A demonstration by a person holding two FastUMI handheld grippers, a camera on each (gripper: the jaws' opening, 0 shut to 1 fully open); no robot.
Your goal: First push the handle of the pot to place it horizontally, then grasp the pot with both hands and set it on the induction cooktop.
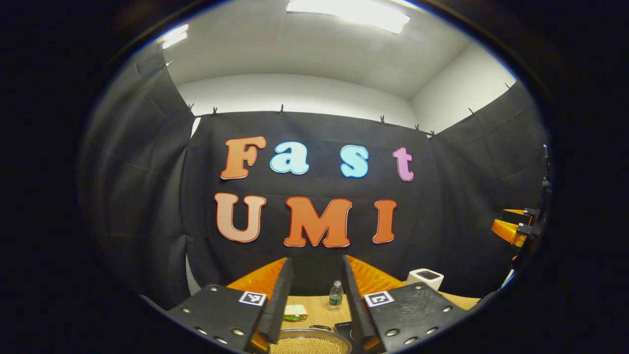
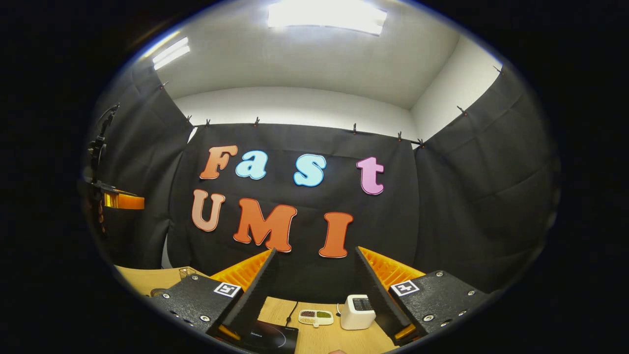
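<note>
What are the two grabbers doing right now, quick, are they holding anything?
Left gripper: open, holding nothing, up above the pot.
Right gripper: open, holding nothing, up above the table.

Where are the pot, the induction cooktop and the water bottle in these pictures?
pot (image 1: pixel 307 344), left gripper view, on its yellowish contents just inside the rim.
induction cooktop (image 2: pixel 270 337), right gripper view, on its dark top.
water bottle (image 1: pixel 335 295), left gripper view, on its body.

No legible txt or nos.
</note>
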